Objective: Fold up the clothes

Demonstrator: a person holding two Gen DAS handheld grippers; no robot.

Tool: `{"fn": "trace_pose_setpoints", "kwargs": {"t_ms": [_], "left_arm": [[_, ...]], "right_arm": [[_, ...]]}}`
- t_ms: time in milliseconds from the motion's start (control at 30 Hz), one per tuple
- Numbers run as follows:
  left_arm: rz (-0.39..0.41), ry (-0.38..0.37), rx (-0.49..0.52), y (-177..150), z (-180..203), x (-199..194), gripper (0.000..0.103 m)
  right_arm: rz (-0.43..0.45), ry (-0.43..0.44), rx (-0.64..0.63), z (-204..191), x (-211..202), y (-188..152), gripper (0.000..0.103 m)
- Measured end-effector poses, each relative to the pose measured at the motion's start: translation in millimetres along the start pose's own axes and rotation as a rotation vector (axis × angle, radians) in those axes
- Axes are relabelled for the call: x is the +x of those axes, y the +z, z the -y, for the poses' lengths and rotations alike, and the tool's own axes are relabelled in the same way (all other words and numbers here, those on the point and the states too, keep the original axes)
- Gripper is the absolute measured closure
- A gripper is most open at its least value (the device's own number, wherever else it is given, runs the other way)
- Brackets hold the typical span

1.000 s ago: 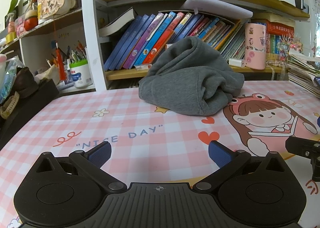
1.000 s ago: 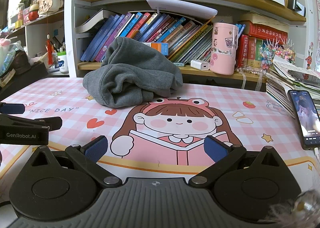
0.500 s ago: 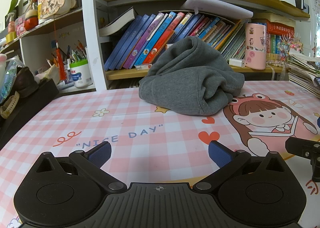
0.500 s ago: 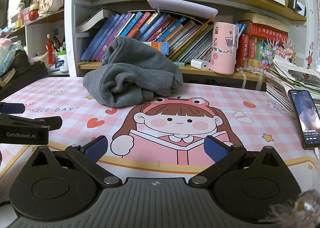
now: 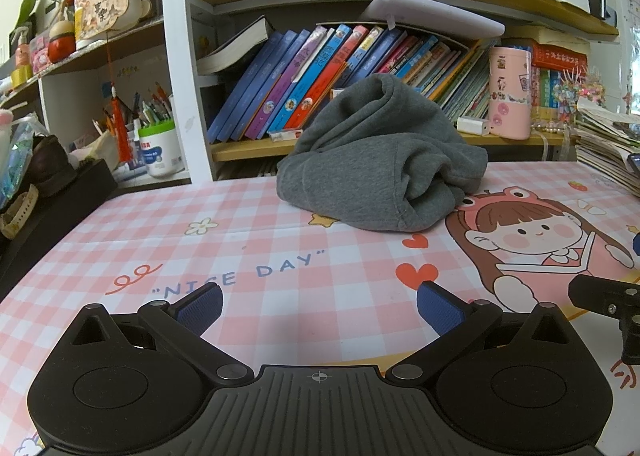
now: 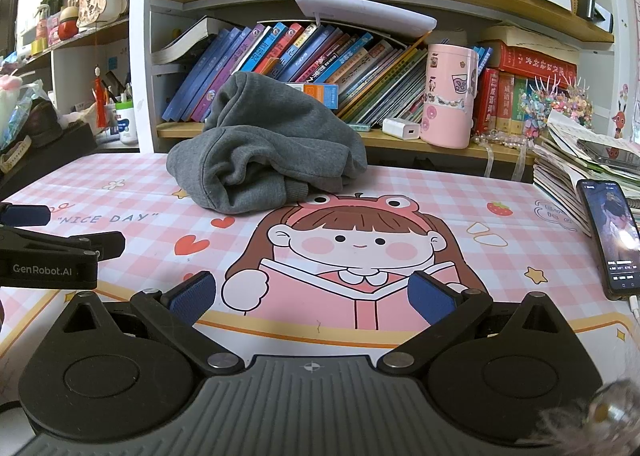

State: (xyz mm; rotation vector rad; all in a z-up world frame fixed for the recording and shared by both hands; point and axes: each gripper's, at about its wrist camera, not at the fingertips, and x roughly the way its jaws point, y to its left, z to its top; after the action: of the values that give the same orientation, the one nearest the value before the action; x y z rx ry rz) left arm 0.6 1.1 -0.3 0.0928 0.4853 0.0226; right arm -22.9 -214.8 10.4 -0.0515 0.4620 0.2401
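A grey sweatshirt (image 5: 376, 168) lies crumpled in a heap at the far side of the pink checked table mat (image 5: 248, 240), against the bookshelf. It also shows in the right wrist view (image 6: 268, 160). My left gripper (image 5: 319, 306) is open and empty, low over the mat's front, well short of the sweatshirt. My right gripper (image 6: 312, 298) is open and empty over the cartoon girl print (image 6: 348, 244). The left gripper's side shows at the left edge of the right wrist view (image 6: 52, 256).
A bookshelf (image 6: 320, 56) full of books runs along the back. A pink tumbler (image 6: 450, 96) and a white charger (image 6: 402, 128) stand on its lower shelf. A phone (image 6: 612, 232) and a stack of papers (image 6: 580, 164) lie at the right. A black box (image 5: 48, 200) sits at the left.
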Motion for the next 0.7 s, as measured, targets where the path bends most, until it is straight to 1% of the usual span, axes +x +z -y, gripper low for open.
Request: {"fn": "trace_pose_setpoints", "kwargs": {"t_ms": [367,500,700], "left_arm": [[-0.007,0.004,0.000,0.7,0.4,0.7,0.000],[-0.025,-0.004,-0.006,0.3,-0.7,2.6,0.000],[-0.019,-0.013,-0.006,-0.3,-0.6,1.4,0.000]], "right_arm": [[0.001,0.000,-0.001,0.2,-0.1,0.0,0.000],[0.001,0.000,-0.002,0.1,-0.1,-0.3,0.000],[0.002,0.001,-0.002,-0.1,-0.5,-0.4,0.000]]}}
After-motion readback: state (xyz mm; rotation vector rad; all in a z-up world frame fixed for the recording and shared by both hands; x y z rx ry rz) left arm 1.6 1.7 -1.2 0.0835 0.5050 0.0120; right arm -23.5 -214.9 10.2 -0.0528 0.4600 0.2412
